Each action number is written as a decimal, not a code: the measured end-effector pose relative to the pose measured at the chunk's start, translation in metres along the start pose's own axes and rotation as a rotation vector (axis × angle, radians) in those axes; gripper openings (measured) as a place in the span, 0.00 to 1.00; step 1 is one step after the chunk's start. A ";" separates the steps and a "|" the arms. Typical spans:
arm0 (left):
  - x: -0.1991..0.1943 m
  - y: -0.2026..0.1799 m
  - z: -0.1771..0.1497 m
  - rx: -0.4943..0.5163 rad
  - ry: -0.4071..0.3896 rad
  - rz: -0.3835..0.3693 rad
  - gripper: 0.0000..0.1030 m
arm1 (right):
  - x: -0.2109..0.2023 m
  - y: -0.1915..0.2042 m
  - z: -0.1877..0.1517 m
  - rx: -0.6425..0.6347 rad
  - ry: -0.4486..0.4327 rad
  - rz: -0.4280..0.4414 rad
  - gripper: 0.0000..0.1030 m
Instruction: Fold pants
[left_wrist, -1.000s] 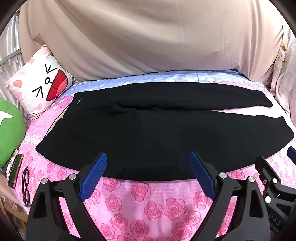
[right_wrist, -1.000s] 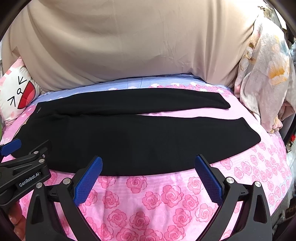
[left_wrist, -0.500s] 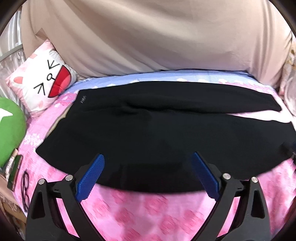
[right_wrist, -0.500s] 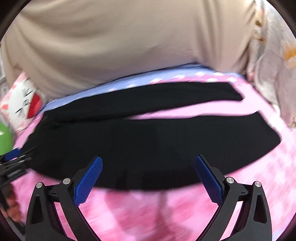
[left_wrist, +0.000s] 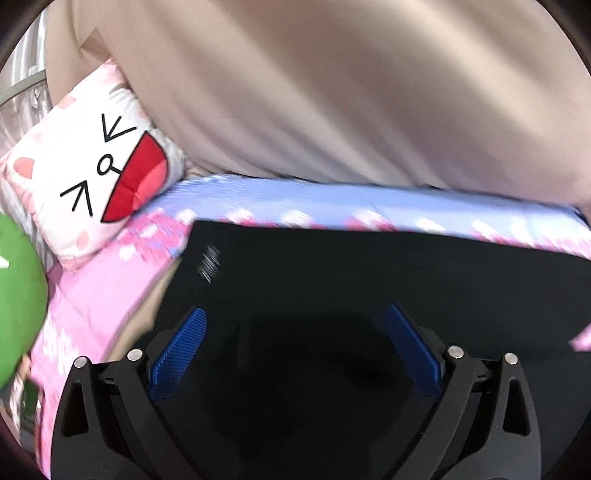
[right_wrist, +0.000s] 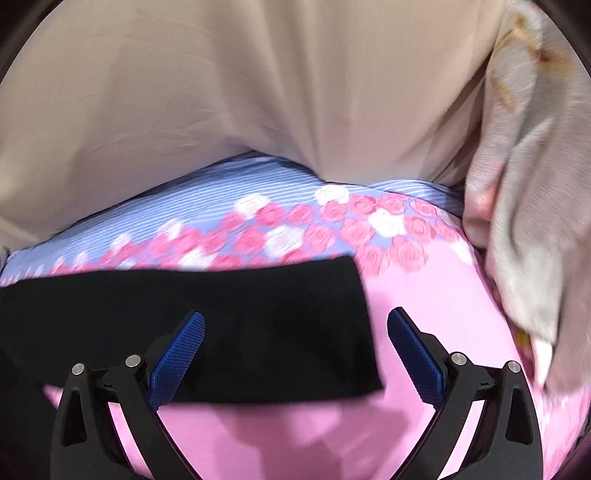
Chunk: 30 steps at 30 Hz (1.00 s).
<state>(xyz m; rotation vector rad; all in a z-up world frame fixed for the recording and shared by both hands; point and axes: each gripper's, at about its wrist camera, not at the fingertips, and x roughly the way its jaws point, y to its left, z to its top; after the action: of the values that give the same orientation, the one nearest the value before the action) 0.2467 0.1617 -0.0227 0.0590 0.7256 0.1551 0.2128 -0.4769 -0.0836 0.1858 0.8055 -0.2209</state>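
Left gripper (left_wrist: 293, 347) spread wide over the black pants (left_wrist: 369, 288) waist, cat pillow (left_wrist: 92, 177) up-left, right gripper (right_wrist: 295, 350) equally apart above a leg hem, floral blanket (right_wrist: 535, 184) right.

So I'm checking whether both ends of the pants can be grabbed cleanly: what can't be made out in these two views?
- Left wrist view: the pants run off the right edge; the leg ends are cut off.
- Left wrist view: the label print is smeared by motion blur, unreadable.
- Right wrist view: only one leg end shows; the waistband lies past the left edge.
- Neither view shows the other claw.
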 end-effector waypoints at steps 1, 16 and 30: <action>0.014 0.011 0.011 -0.007 0.013 0.007 0.93 | 0.010 -0.006 0.006 0.012 0.019 0.008 0.95; 0.194 0.134 0.070 -0.296 0.309 -0.080 0.79 | 0.047 0.006 0.018 -0.015 0.093 0.054 0.16; -0.005 0.157 0.046 -0.171 0.049 -0.200 0.21 | -0.125 0.000 0.008 -0.085 -0.166 0.107 0.12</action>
<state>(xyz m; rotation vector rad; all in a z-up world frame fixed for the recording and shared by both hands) 0.2546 0.3161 0.0321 -0.1808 0.7603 0.0268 0.1343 -0.4634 0.0129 0.1284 0.6365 -0.0998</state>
